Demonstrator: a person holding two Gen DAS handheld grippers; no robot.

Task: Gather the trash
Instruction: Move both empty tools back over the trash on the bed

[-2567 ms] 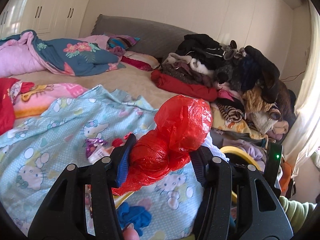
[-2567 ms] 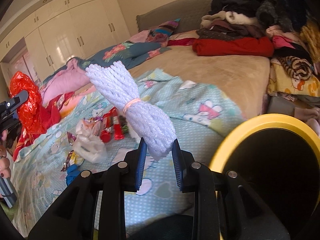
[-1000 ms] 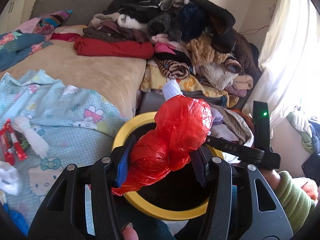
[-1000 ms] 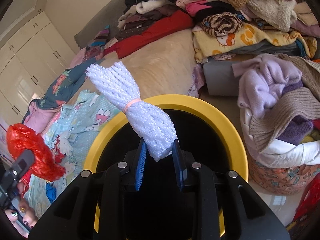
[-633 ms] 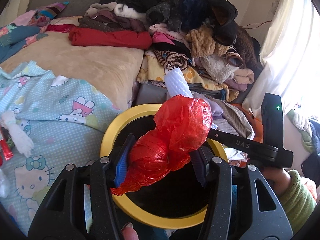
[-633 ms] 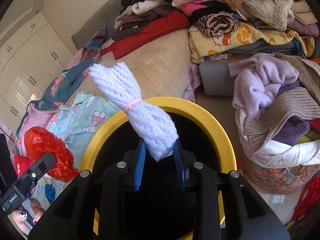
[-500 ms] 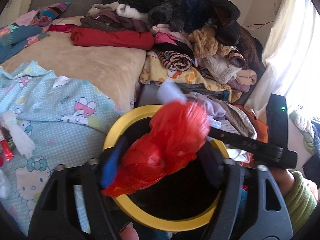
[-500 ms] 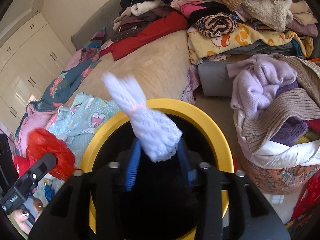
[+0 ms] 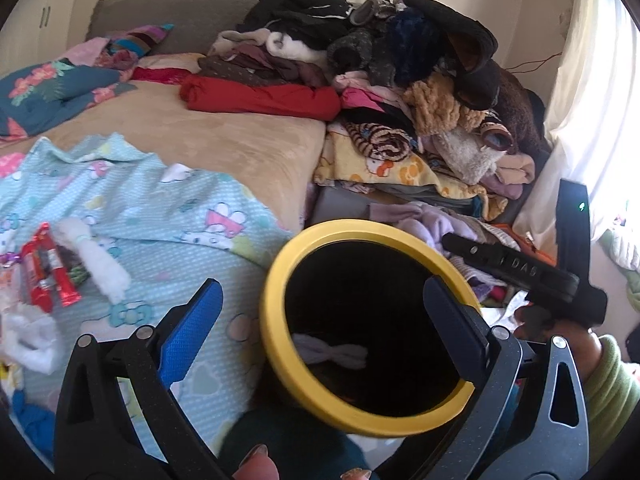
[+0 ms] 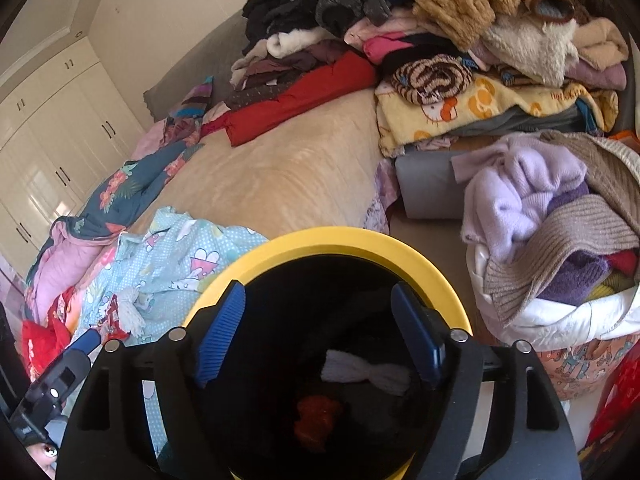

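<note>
Now that both jaws have just been opening with nothing left between them, the white foam net bundle (image 10: 366, 372) and the crumpled red plastic bag (image 10: 316, 412) lie at the bottom of the yellow-rimmed bin (image 9: 276, 280), the bundle to the right of the bag in the right wrist view. Both pieces look light and soft; neither would need more than a gentle pinch.

Above the bin's mouth, the left gripper (image 9: 320, 320) hangs spread wide and empty, and the right gripper (image 10: 318, 332) is likewise parted over the dark interior with no load.

More trash waits on the pale blue cartoon-print sheet (image 9: 160, 216) to the left of the bin: a second white foam bundle (image 9: 96, 256), red snack wrappers (image 9: 44, 268) just beside it, and a white crumpled piece (image 9: 28, 340) nearer the camera. The foam bundle should squash easily and is probably best taken across its tied middle. The wrappers look thin and slick, so a pinch on a free edge, lifting clear of the cloth beneath, seems safest.

Farther right, a heap of clothes (image 9: 400, 80) covers the bed's far corner.
</note>
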